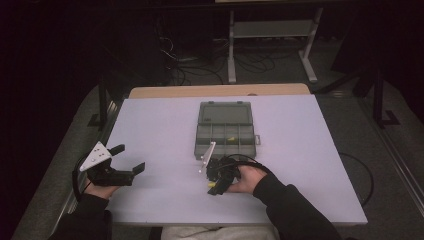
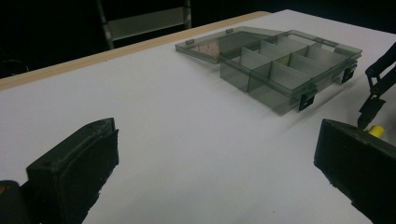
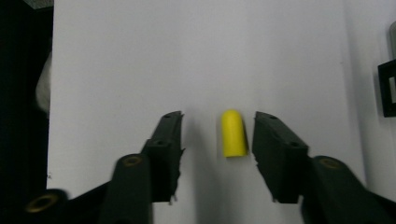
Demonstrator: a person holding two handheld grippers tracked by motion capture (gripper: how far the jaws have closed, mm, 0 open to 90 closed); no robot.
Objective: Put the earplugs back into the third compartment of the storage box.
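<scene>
Table (image 1: 150, 125) white, room dark; left gripper (image 1: 128, 159) spread, right gripper (image 3: 218, 135) spread.

We can't tell what the small yellow item (image 1: 231, 139) in one organizer box (image 1: 226, 131) compartment is; too small in the high view. In the left gripper view the right gripper (image 2: 373, 100) is cut off at the 3 o'clock edge, and a yellow piece (image 2: 376, 131) below it is mostly hidden behind the left gripper's (image 2: 215, 163) own jaw. In the right gripper view a black latch (image 3: 387, 88) is cropped at 3 o'clock. The person's sleeves (image 1: 287, 207) run off at 6 o'clock. The floor cables (image 1: 200, 62) at 12 o'clock are too dark to sort.
</scene>
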